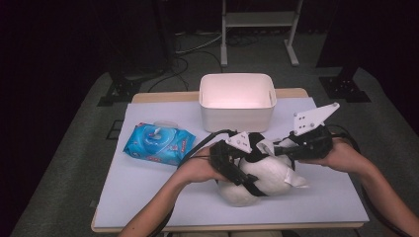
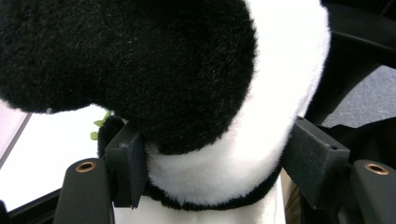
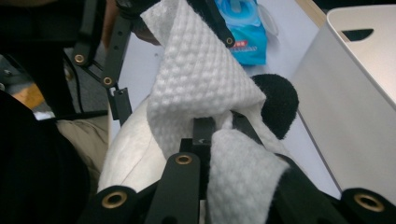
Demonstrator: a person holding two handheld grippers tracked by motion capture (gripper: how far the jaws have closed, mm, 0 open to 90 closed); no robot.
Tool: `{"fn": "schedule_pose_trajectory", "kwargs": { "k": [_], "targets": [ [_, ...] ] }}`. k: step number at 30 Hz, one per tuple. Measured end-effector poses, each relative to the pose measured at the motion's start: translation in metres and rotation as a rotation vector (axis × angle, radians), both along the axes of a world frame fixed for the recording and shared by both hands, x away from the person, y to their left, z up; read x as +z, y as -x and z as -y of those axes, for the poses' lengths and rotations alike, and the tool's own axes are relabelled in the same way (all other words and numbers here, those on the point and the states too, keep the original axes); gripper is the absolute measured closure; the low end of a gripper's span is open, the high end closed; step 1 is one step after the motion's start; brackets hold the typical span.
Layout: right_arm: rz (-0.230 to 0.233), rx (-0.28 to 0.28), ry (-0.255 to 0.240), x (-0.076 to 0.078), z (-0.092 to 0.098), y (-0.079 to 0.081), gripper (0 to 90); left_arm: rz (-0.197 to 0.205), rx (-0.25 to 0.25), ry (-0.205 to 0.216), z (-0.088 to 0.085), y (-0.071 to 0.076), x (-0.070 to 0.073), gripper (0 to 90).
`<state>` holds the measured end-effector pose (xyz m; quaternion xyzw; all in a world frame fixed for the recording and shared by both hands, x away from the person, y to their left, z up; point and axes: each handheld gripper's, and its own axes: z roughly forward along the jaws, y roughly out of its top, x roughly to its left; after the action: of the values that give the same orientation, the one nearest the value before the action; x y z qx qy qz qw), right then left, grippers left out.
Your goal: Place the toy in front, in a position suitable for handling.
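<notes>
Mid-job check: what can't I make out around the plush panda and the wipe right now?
- Plush panda face: high view, hidden by both grippers.
- Left gripper far pad contact: left gripper view, fur covers it.
- Wipe contact spot: right gripper view, the cloth hides it.
- White bin floor: washed out.

Plush panda (image 1: 257, 180) on table (image 1: 148, 197) near front edge; bin (image 1: 237, 101) behind; wipes pack (image 1: 159, 143) left.

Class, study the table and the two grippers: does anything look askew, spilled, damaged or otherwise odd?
Nothing is spilled or broken. The wet wipe hangs crumpled from the right gripper over the plush panda, which lies on its side, squeezed by the left gripper. The blue wipes pack sits slanted.
</notes>
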<state>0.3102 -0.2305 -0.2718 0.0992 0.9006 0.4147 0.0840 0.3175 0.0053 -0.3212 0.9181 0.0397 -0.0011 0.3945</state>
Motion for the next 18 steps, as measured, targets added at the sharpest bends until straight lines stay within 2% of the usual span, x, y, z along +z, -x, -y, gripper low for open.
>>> {"fn": "schedule_pose_trajectory", "kwargs": {
  "k": [5,11,14,18],
  "targets": [
    [-0.021,-0.025,-0.012,-0.004,0.013,0.001,81.7,-0.012,0.008,0.019,0.002,-0.004,-0.003,32.7],
    [-0.039,-0.054,-0.011,-0.011,0.026,0.001,81.7,-0.020,0.018,0.020,0.009,-0.005,-0.003,32.8],
    [-0.036,-0.057,0.005,-0.010,0.028,0.002,81.6,-0.018,0.005,0.006,0.013,-0.004,-0.002,32.8],
    [-0.027,-0.060,-0.002,-0.007,0.027,0.000,81.6,-0.008,-0.013,-0.017,0.021,-0.004,0.000,32.7]
  ]
}}
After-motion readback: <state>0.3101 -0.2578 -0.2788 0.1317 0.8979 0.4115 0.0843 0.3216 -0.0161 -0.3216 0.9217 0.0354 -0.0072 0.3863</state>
